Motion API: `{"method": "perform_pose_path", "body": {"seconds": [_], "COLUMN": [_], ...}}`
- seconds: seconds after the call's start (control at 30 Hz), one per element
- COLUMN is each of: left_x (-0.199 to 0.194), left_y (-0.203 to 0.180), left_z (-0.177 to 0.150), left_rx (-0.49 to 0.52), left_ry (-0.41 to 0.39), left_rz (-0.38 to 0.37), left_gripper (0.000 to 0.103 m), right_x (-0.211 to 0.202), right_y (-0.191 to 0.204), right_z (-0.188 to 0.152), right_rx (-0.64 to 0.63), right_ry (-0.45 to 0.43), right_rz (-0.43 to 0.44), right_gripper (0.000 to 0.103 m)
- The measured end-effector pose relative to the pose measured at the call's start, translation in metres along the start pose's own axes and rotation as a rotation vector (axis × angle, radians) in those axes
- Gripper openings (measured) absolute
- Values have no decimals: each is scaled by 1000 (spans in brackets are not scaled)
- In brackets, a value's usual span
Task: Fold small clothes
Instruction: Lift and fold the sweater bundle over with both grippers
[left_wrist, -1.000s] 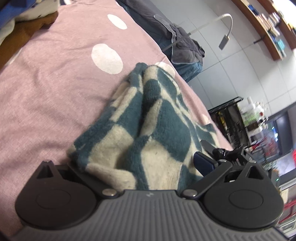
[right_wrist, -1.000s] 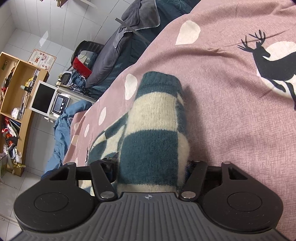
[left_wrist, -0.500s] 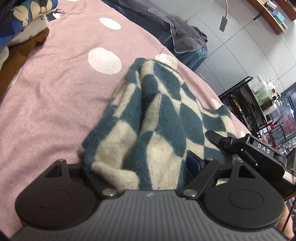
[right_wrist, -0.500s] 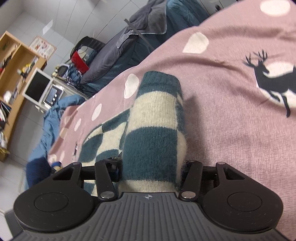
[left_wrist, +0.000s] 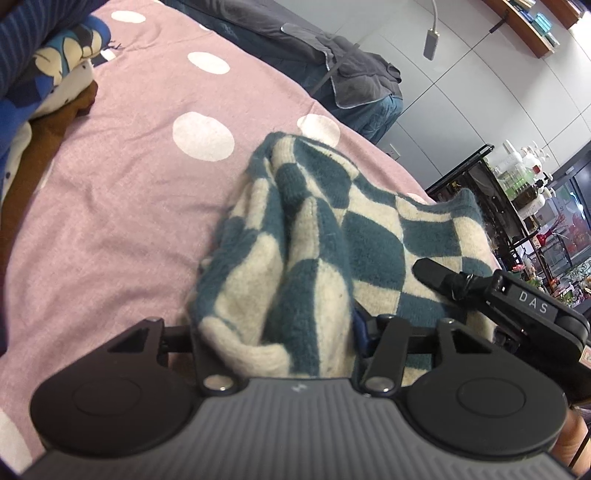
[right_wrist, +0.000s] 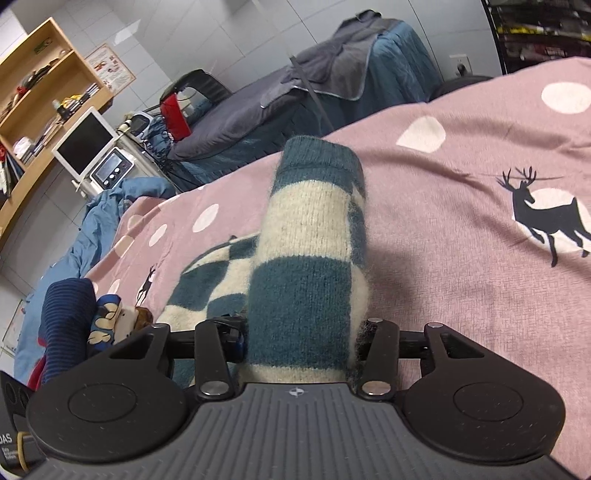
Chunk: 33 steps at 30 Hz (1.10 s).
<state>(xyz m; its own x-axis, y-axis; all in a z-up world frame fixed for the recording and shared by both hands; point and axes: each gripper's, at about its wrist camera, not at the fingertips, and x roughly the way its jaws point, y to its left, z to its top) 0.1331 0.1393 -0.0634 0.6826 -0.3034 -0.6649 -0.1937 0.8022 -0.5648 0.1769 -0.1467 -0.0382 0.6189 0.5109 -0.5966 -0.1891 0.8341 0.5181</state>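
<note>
Work surface is a bed w/ a mauve-pink knitted bedspread (left_wrist: 122, 206) printed w/ white dots and black deer silhouettes; it fills most of both views. On it lies the task item, a teal-and-cream checked fuzzy knit garment (left_wrist: 314, 236), bunched and partly raised off the spread, held at two ends. Left gripper (left_wrist: 280, 332): jaws closing, a thick fold of the garment between them and filling the gap; pads look pressed into the knit. Right gripper (right_wrist: 303, 343): jaws closing, a rolled teal-and-cream section of the same garment between them, wool touching both fingers. In the left wrist view the right gripper's black finger (left_wrist: 436, 275) lies on the garment's far edge. At the bed's left edge, a pile of other clothes (left_wrist: 44, 85): blue w/ cream print, navy striped, brown. Room: grey-white tiled walls; a second bed or couch beyond, w/ a teal cover and a dark grey blanket (right_wrist: 295, 99) draped over it. Wooden shelving (right_wrist: 44, 96) holds books and small items; below it a white-framed monitor (right_wrist: 86, 142) and a small device w/ a screen. Black rack of bottles (left_wrist: 517, 177) on the other side; wall shelf and white gooseneck lamp (left_wrist: 432, 33) above. Blue garment hangs off the bed's far corner in the right wrist view.
</note>
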Motion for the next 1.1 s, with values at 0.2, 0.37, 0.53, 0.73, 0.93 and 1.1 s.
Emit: {"method": "perform_pose_path", "body": {"seconds": [0.2,0.37,0.53,0.73,0.93,1.1], "left_x": [-10,-13,-14,-11,-3,5], "left_y": [-10,-28,-53,-104,-171,-233], "left_z": [-8,-19,-31,-46,-69,-93], "left_rx": [26,77,134,212,282,368], "left_ry": [-10,7,30,56,102,130], "left_rz": [-15,-32,-62,-138,-240,-301], "left_gripper": [46,45,45,45,45,45], "right_x": [-19,-36,-57,-98,-148,-185], "right_y": [7,20,22,0,-34,-64], "right_z": [-10,-14,-17,-13,3,14], "right_rx": [-62,-191,-237,-215,-169,-137], "right_ry": [-38,-69,-104,-159,-221,-267], "right_rz": [-15,-98,-146,-200,-266,-320], "right_gripper": [74,74,74,73,74,73]}}
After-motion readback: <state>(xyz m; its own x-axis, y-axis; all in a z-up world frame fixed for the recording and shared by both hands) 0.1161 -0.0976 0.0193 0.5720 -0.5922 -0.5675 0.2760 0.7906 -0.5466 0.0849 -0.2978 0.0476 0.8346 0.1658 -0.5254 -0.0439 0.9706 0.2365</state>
